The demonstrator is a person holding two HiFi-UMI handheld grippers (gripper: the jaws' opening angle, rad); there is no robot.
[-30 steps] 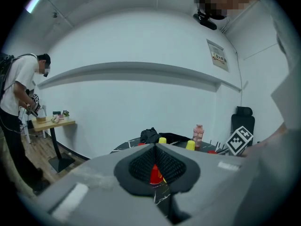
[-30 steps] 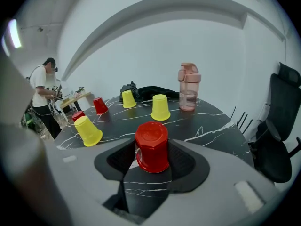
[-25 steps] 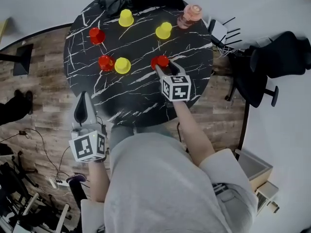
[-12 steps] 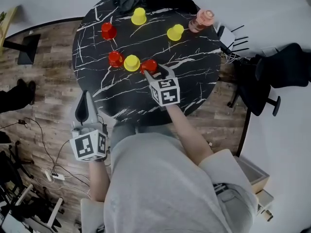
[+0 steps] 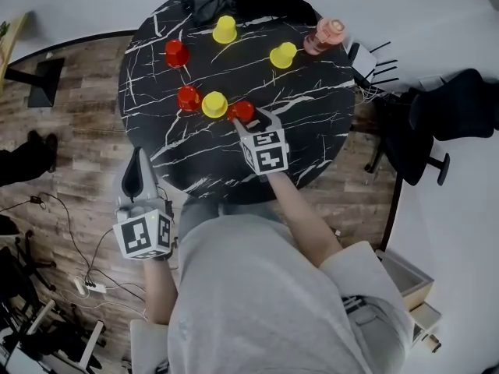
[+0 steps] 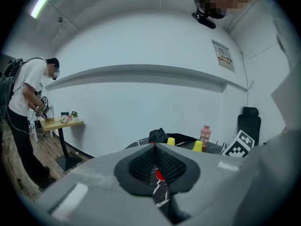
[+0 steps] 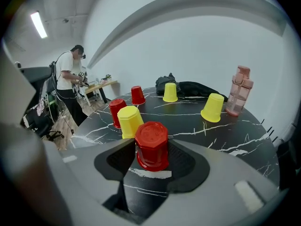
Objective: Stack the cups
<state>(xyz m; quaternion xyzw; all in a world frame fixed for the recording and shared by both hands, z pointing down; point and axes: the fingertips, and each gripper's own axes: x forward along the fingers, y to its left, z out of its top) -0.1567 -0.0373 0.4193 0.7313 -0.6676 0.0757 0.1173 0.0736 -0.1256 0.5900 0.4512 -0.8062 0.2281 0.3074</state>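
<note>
- Since the earlier frames the right gripper (image 5: 249,119) has slid across the table (image 5: 234,162) toward the left of the head view. It brings the red cup (image 7: 151,145) from open tabletop to just beside the nearest yellow cup (image 7: 129,120).
- The right gripper's pads press both sides of the red cup, which stands upside down between them. The jaws are wide only because the cup body fills them.
- Whether the cup's rim rests on the marble or rides just clear of it cannot be told.
- The grip sits low on the cup wall, probably so the flat bottom stays free and the cup can be lifted straight up and dropped over another.
- A second red cup (image 7: 116,111) stands just past the yellow one. So these three form a close cluster, likely to keep the stacking moves short.
- The far red cup (image 5: 176,52), the back yellow cup (image 5: 224,29) and the side yellow cup (image 5: 283,54) stand well apart, untouched.
- A pink bottle (image 5: 327,33) stands at the table's far edge.
- The left gripper (image 6: 155,166) has its jaws closed on nothing and hangs off the near table edge over the floor, apparently parked out of the way.
- No cup is on another yet, so the stacking appears to be at its start.
</note>
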